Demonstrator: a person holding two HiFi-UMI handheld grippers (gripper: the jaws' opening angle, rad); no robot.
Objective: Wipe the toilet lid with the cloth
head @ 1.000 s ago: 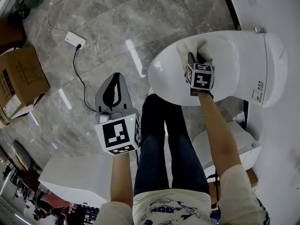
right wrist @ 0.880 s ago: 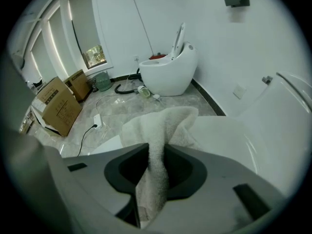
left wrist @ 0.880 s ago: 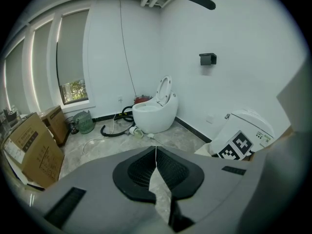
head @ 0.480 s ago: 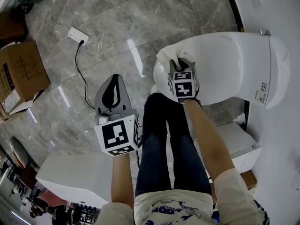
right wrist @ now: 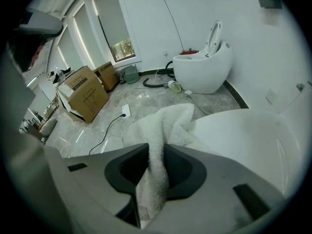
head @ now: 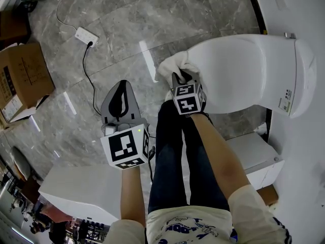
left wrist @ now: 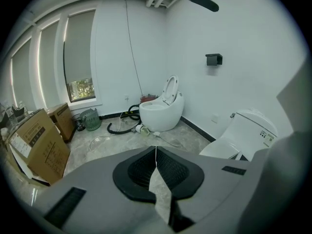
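- Right gripper [head: 179, 79]: clamps a fold of the white cloth [head: 171, 67] between its jaws. Shows this plainly in the right gripper view, with the terry bunched ahead of the tips.
- Sits now at the left tip of the toilet lid [head: 244, 67]. Worked further right, around mid-lid, a second ago, then slid left in one stroke.
- Leaves the cloth draped over that left edge, partly on the lid and partly hanging past it above the floor [head: 101, 39].
- Suggests one pass along the lid's middle band is done. Probably leaves the far and near flanks still unwiped, so likely calls for a lift and a return to the right for another stroke.
- Left gripper [head: 121, 93]: jaws together on nothing. Hovers over the floor left of the toilet, in the same place as before, and takes no part in the wipe.
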